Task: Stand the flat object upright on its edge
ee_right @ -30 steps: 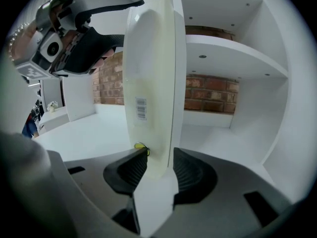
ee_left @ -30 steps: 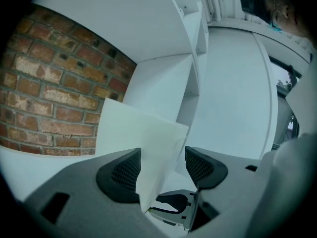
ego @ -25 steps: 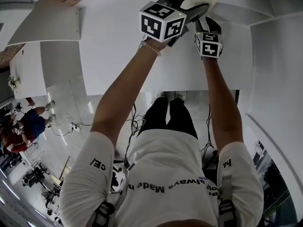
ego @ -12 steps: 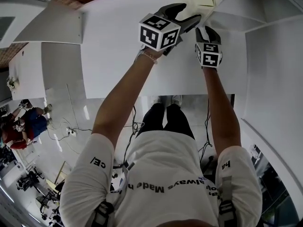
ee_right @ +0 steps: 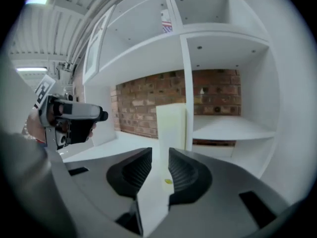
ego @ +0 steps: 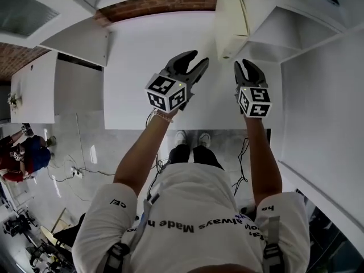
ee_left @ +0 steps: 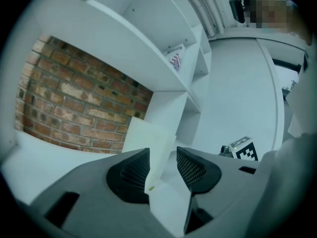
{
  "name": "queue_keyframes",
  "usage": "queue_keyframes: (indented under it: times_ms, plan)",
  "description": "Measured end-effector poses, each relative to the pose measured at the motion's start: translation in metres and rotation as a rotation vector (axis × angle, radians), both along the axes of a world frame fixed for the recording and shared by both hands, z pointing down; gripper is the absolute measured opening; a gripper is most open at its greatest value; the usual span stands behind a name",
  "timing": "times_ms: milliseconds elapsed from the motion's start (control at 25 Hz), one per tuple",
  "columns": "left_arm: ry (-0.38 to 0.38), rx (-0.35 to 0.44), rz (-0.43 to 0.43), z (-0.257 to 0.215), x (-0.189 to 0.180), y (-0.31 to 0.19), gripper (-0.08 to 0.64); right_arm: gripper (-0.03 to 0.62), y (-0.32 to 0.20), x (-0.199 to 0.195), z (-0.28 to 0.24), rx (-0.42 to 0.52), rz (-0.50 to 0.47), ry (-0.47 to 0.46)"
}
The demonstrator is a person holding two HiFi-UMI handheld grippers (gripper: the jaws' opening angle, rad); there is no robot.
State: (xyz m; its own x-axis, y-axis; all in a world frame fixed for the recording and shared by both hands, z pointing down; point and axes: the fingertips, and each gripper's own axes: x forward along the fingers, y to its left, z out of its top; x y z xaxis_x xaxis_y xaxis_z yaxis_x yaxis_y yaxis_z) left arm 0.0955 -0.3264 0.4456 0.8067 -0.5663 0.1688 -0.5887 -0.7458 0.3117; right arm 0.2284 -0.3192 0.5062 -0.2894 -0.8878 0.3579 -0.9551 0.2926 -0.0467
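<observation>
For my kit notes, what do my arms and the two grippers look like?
The left gripper and right gripper are dark grey with curved, ribbed fingers; each bears a white cube of black square markers. Their jaws are closing on nothing. Short white sleeves; a thin bracelet on the left wrist.

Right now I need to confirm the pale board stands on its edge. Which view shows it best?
The right gripper view: the pale board stands upright on the white table beside the shelf divider, nearly all in view. The left gripper view shows the board skewed, its foot hidden. The head view foreshortens the board from above.
</observation>
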Motion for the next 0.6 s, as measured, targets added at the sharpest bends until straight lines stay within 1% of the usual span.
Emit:
queue_keyframes:
  times_ms: [80,200,280,400,600]
  plan:
    - [-0.001,0.049,-0.030,-0.018,-0.017,0.014,0.152,0.091,0.012,-0.018,-0.027,0.027,-0.061,-0.036]
    - [-0.045,0.124,-0.046,-0.040,-0.039,0.039,0.142,0.084,0.034,-0.042,-0.062,0.056,-0.129,-0.077]
    - [-0.042,0.137,-0.066,-0.054,-0.055,0.054,0.125,0.084,0.048,-0.055,-0.085,0.074,-0.159,-0.087]
    - [-0.019,0.137,-0.096,-0.074,-0.077,0.075,0.101,0.080,0.069,-0.072,-0.115,0.089,-0.197,-0.093]
    - [-0.004,0.160,-0.122,-0.108,-0.100,0.107,0.076,0.072,0.101,-0.097,-0.159,0.110,-0.242,-0.098]
